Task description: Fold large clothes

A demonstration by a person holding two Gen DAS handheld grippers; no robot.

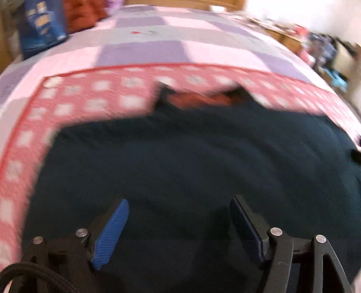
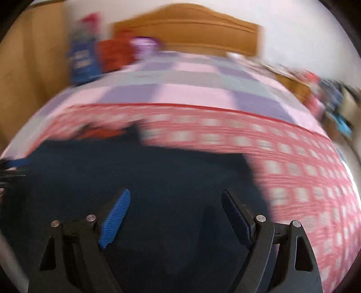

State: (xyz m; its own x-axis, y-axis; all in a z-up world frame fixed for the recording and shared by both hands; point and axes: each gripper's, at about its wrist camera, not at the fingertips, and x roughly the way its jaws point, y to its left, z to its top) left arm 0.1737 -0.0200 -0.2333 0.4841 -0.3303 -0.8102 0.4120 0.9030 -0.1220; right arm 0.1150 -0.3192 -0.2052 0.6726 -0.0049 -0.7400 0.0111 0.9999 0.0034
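Note:
A large dark navy garment (image 1: 191, 162) lies spread on a red-and-white checked blanket (image 1: 90, 99) on the bed. An orange lining shows at its far collar (image 1: 198, 100). My left gripper (image 1: 179, 202) is open and empty, low over the garment's near part. In the right wrist view the same garment (image 2: 146, 175) fills the lower left, with the orange collar (image 2: 99, 133) at its far left. My right gripper (image 2: 176, 195) is open and empty over the garment near its right edge. Both views are blurred by motion.
A pink and purple checked bedspread (image 2: 180, 90) covers the far bed up to a wooden headboard (image 2: 187, 29). A blue bag (image 1: 40, 24) and red cloth (image 1: 83, 15) sit at the far left. Cluttered furniture (image 1: 315, 49) stands along the right side.

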